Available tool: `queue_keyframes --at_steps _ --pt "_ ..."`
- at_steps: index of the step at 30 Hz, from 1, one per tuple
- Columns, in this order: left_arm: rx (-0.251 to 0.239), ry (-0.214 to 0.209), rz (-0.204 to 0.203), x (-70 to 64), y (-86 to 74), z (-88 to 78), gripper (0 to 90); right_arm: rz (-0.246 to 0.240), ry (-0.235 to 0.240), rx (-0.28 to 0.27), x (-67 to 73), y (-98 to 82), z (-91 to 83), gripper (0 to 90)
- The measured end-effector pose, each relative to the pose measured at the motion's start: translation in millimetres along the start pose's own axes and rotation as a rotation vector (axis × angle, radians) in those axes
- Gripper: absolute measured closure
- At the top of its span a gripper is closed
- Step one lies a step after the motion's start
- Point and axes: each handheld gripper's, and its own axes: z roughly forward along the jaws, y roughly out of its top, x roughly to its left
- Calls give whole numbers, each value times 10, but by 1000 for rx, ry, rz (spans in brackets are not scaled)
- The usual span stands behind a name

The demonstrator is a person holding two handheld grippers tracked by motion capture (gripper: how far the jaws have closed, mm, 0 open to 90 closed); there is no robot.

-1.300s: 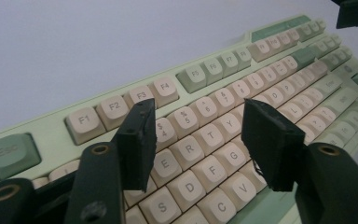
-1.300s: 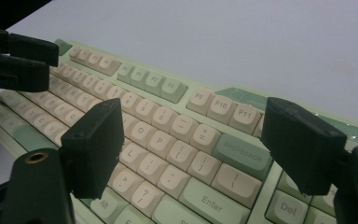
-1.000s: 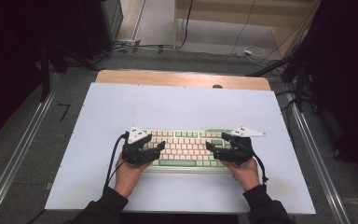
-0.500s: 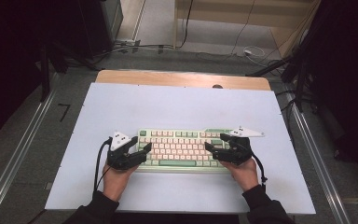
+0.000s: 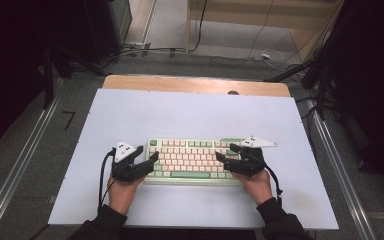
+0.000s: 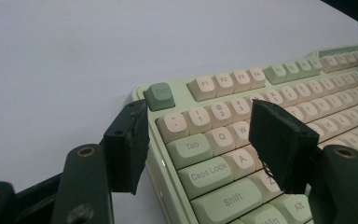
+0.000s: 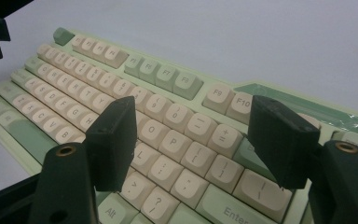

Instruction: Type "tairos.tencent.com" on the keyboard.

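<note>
Table [image 5: 190,112]: pale sheet over a wooden top; a strip of bare wood shows along the far edge.
Open room: broad bare surface beyond the keyboard and to both sides; a narrower strip lies between the keyboard and the near edge, where the forearms enter.
Surround: metal rails run along the left and right sides of the table; cables lie on the floor beyond the far edge.
Keyboard [image 5: 192,160]: flat on the table, in its near half, long side parallel to the near edge.
Keyboard, appearance: pale green case, cream letter keys, green Esc, Tab, Caps Lock, Shift and Enter keys.
Left gripper [image 5: 152,159]: at the keyboard's left end; jaws apart, one outside the case's left edge by Tab, the other over the letter keys; whether the pads press cannot be told.
Right gripper [image 5: 224,152]: at the right end; jaws have just been closing, yet stand apart above the keys near P and Enter, gripping nothing.
</note>
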Motion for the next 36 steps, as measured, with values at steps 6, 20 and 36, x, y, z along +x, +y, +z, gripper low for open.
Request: queue_keyframes --at_steps 6,20,36 --pt "1 1 1 -15 -7 7 386 -8 1 1 37 6 43 377" --pt "11 -7 12 -30 -22 29 386 -54 7 22 170 22 177 873" --pt "14 -11 20 -44 -32 47 387 -68 28 62 255 24 303 875"
